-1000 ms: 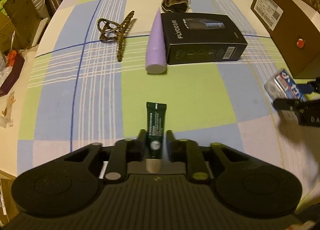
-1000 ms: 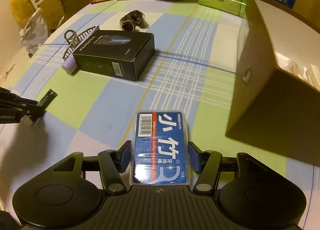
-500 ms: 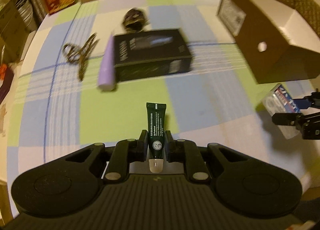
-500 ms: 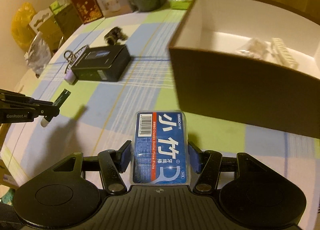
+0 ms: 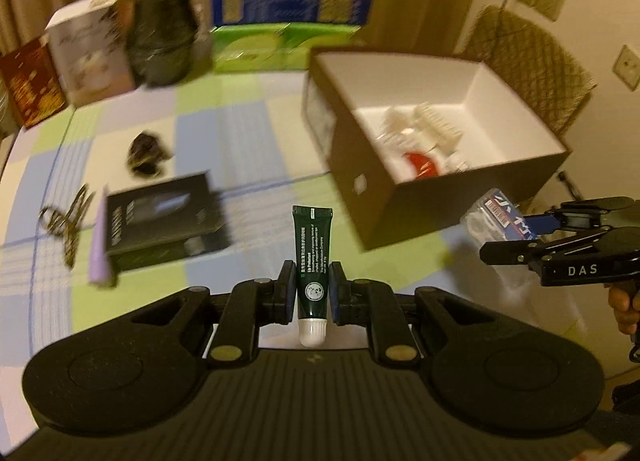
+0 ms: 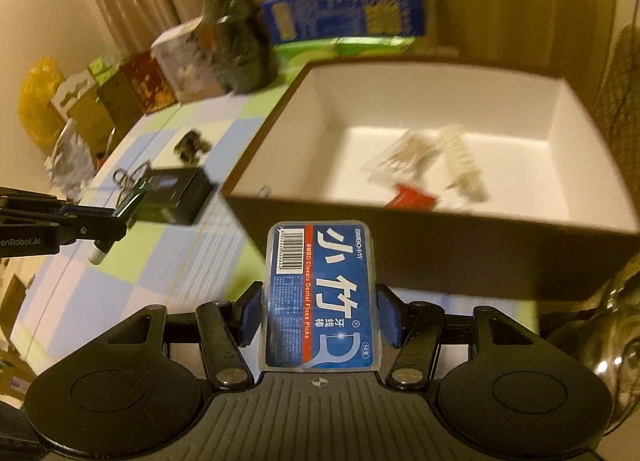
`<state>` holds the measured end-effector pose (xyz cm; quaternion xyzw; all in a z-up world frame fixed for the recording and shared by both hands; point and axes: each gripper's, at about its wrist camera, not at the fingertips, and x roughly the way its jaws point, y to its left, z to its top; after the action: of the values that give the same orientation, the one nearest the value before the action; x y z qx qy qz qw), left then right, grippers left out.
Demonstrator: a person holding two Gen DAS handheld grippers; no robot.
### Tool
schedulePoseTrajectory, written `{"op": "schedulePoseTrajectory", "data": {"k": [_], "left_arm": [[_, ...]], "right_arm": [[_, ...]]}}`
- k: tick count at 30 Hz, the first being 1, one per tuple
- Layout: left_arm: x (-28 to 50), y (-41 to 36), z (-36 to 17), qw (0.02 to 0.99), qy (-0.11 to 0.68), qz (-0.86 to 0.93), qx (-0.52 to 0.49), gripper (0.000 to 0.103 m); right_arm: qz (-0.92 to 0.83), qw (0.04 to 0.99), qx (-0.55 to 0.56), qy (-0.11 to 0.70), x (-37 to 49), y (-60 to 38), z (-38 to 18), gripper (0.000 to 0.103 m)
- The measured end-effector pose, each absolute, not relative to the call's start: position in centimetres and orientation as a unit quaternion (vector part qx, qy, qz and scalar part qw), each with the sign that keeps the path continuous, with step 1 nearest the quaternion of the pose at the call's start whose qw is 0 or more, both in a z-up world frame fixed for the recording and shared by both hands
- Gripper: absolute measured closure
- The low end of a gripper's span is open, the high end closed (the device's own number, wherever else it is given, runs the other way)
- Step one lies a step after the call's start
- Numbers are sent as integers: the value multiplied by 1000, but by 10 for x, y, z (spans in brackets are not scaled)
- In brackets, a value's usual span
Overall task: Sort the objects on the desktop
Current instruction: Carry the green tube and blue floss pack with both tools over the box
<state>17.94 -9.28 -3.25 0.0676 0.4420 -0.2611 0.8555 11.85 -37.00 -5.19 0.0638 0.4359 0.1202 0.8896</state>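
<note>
My left gripper (image 5: 313, 288) is shut on a dark green tube (image 5: 313, 257) with a white cap, held in the air above the checked tablecloth. My right gripper (image 6: 320, 315) is shut on a blue floss pick box (image 6: 320, 293), held just in front of the near wall of an open brown cardboard box (image 6: 420, 237). The cardboard box (image 5: 432, 197) has a white inside holding several small white and red items (image 5: 424, 141). The right gripper with the floss box (image 5: 500, 217) shows at the right of the left wrist view. The left gripper with the tube (image 6: 128, 201) shows at the left of the right wrist view.
On the cloth lie a black carton (image 5: 160, 217), a lilac cone-shaped thing (image 5: 99, 257), a bronze hair claw (image 5: 64, 217) and a dark scrunchie (image 5: 146, 153). Boxes and a dark jar (image 5: 164, 17) line the far table edge. A chair (image 5: 532, 61) stands behind the cardboard box.
Both grippers have risen and swung toward the cardboard box, whose inside now shows from above. Each still holds its object.
</note>
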Motion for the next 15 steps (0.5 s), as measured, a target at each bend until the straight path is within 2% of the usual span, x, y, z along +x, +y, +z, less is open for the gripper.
{"op": "schedulePoseTrajectory", "data": {"k": [8, 15], "left_arm": [[190, -154, -14, 859, 410, -299, 69, 90], [211, -208, -8, 858, 397, -317, 77, 90]], "right_arm": [[85, 915, 58, 391, 133, -426, -19, 48], [63, 922, 33, 381, 161, -458, -13, 48]]}}
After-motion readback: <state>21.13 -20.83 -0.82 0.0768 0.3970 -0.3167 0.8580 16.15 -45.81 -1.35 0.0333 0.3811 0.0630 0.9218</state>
